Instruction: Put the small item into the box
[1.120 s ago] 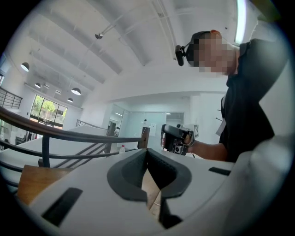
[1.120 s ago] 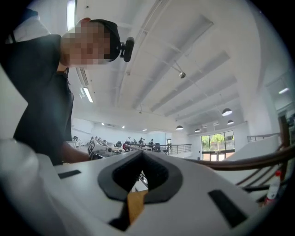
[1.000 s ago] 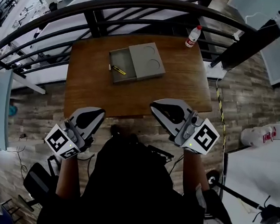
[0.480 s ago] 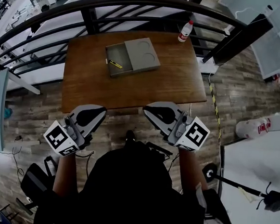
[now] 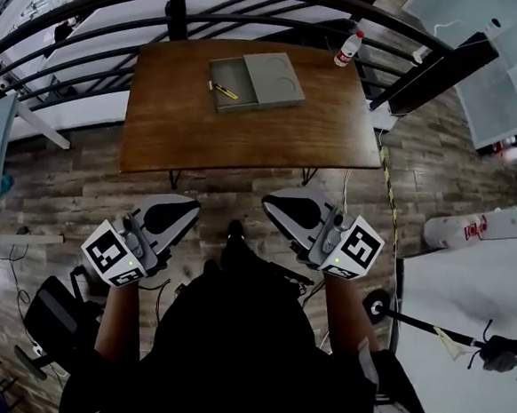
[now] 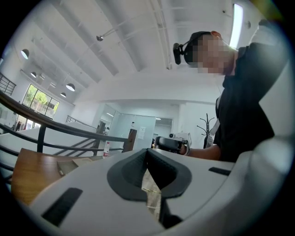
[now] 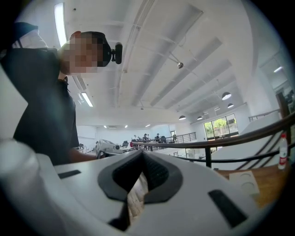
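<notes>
Standing well back from the wooden table (image 5: pixel 246 142), the person (image 5: pixel 229 350) in a dark top holds both grippers over the plank floor (image 5: pixel 73 187), short of the table's near edge. A black railing (image 5: pixel 176 18) curves around the table's far side.

Left gripper (image 5: pixel 180 211): held low at the person's left, marker cube toward the body. In the left gripper view its dark pads meet at the tips; nothing sits between them, only floor shows through the slit below.

Right gripper (image 5: pixel 276 204): held level with the left one and apart from it. In the right gripper view its jaws are likewise closed together, with nothing held.

Grey box (image 5: pixel 273 79): lies flat near the far middle of the table, with an open recess on its left part and two round impressions on its right part.

Bottle (image 5: pixel 348 48): clear with a red cap, at the table's far right corner, well apart from the box.

Small item (image 5: pixel 222 90): yellow and black, slim, lying in the box's open recess near its left wall, far from both grippers.
</notes>
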`<act>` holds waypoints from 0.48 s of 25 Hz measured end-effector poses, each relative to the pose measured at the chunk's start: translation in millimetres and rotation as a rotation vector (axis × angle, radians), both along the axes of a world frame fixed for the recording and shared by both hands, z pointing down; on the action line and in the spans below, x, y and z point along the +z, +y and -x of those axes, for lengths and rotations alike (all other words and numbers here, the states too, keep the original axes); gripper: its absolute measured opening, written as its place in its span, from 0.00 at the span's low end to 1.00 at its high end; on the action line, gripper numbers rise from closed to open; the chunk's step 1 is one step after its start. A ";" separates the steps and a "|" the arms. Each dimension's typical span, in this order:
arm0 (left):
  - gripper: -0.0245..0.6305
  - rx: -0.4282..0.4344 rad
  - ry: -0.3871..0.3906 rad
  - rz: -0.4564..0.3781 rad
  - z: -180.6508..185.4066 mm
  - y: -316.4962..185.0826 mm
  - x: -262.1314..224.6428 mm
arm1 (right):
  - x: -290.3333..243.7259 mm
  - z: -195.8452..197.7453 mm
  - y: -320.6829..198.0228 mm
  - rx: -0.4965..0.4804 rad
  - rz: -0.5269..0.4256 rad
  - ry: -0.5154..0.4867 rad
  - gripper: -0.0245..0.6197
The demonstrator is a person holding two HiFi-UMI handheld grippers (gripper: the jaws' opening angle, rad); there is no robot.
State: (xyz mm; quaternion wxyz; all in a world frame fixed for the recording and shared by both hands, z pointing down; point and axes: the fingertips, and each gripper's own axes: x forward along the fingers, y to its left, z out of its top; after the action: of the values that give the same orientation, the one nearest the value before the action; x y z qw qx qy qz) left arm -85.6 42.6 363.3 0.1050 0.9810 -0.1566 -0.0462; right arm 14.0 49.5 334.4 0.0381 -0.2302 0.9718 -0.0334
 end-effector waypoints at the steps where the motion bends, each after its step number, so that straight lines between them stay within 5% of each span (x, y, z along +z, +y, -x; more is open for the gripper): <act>1: 0.06 -0.001 0.004 0.008 3.9 7.6 4.3 | 3.9 5.3 6.9 -0.003 0.009 0.006 0.05; 12: 0.06 -0.003 0.063 0.101 -0.8 75.9 38.1 | 33.4 20.9 69.5 -0.036 0.101 0.024 0.05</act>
State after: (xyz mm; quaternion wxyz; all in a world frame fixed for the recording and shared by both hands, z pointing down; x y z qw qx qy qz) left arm -84.8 118.5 401.5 0.1593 0.9723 -0.1566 -0.0694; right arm -6.8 119.0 367.8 0.0142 -0.2145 0.9733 -0.0803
